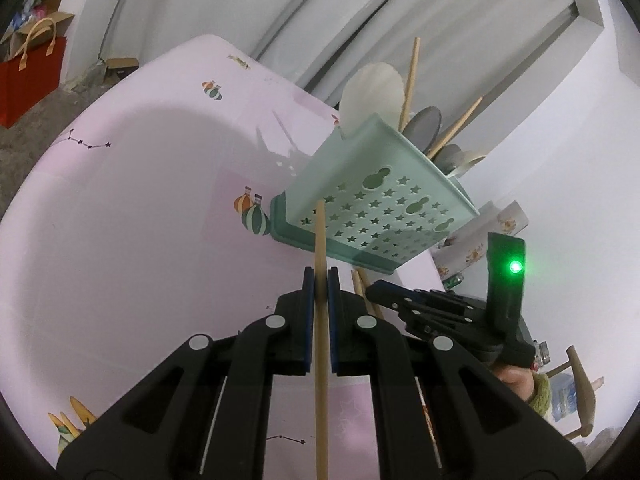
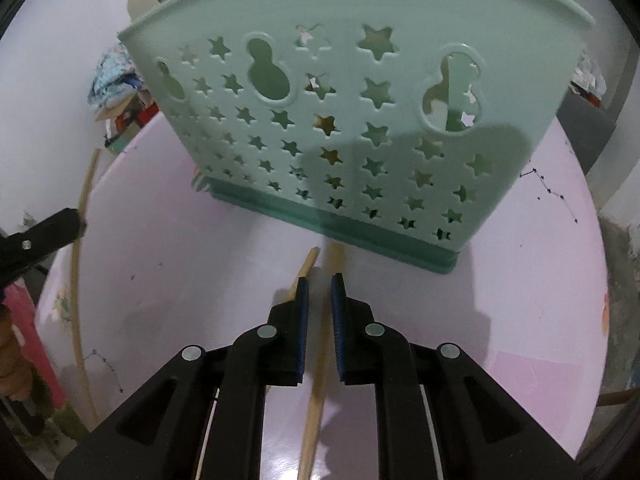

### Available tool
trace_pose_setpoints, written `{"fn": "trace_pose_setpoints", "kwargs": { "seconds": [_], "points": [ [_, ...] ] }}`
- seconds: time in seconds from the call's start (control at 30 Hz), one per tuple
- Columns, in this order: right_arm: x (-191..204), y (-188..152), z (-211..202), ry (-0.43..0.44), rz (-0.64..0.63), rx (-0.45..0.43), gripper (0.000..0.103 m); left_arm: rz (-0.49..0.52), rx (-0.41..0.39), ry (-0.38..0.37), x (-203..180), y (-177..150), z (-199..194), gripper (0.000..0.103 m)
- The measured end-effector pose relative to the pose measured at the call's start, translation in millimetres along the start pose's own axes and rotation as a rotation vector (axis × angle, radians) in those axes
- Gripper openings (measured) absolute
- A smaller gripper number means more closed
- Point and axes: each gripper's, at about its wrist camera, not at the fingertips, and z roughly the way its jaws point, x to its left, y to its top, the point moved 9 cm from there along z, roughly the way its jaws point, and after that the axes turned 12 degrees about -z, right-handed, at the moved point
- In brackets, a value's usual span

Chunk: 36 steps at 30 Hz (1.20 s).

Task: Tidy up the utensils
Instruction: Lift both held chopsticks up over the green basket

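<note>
One pink printed tablecloth (image 1: 132,200), grey curtains (image 1: 360,8).

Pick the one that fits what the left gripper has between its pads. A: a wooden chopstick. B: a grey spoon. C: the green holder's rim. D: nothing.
A: in the left wrist view the left gripper is shut on a wooden chopstick before the green holder.

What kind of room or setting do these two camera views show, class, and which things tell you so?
Probably a lived-in home. A green utensil holder with spoons and chopsticks stands on a table under a pink cartoon-print cloth; a red gift bag and cardboard boxes sit on the floor behind.
</note>
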Motion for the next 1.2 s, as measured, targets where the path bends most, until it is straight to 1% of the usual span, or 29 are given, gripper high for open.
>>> {"fn": "trace_pose_setpoints", "kwargs": {
  "seconds": [0.07, 0.2, 0.33, 0.43, 0.5, 0.6, 0.73, 0.77, 0.83, 0.9, 1.03, 1.13, 1.2],
  "points": [
    [1, 0, 5, -0.005, -0.005, 0.016, 0.012, 0.007, -0.001, 0.0, -1, 1, -1, 0.005],
    [5, 1, 7, -0.032, -0.041, 0.015, 0.01, 0.009, -0.012, 0.002, 0, 3, -4, 0.005],
    [6, 4, 8, -0.034, -0.049, 0.005, 0.007, 0.016, -0.019, 0.0, -2, 3, -7, 0.005],
    [5, 6, 7, -0.053, -0.04, -0.008, 0.007, 0.032, -0.026, -0.002, -5, 4, -8, 0.005],
    [5, 9, 1, -0.048, -0.016, -0.042, 0.007, 0.043, -0.035, -0.008, -9, 6, -11, 0.005],
    [-1, 14, -20, -0.067, 0.013, -0.105, 0.007, 0.068, -0.059, -0.017, -15, 10, -17, 0.005],
    [-12, 20, -60, -0.093, 0.068, -0.208, 0.006, 0.098, -0.091, -0.053, -32, 22, -26, 0.005],
    [-15, 22, -74, -0.098, 0.091, -0.246, 0.007, 0.111, -0.102, -0.063, -37, 25, -29, 0.005],
    [-19, 25, -95, -0.1, 0.132, -0.309, 0.007, 0.149, -0.127, -0.088, -53, 34, -36, 0.005],
    [-23, 32, -121, -0.082, 0.189, -0.392, 0.007, 0.179, -0.149, -0.119, -70, 42, -43, 0.005],
    [-30, 34, -159, -0.061, 0.247, -0.516, 0.007, 0.246, -0.224, -0.179, -108, 64, -57, 0.005],
    [-32, 35, -177, -0.04, 0.268, -0.576, 0.007, 0.288, -0.284, -0.219, -137, 83, -64, 0.005],
    [-41, 33, -183, -0.027, 0.272, -0.598, 0.007, 0.315, -0.321, -0.237, -154, 94, -67, 0.005]
  ]
}}
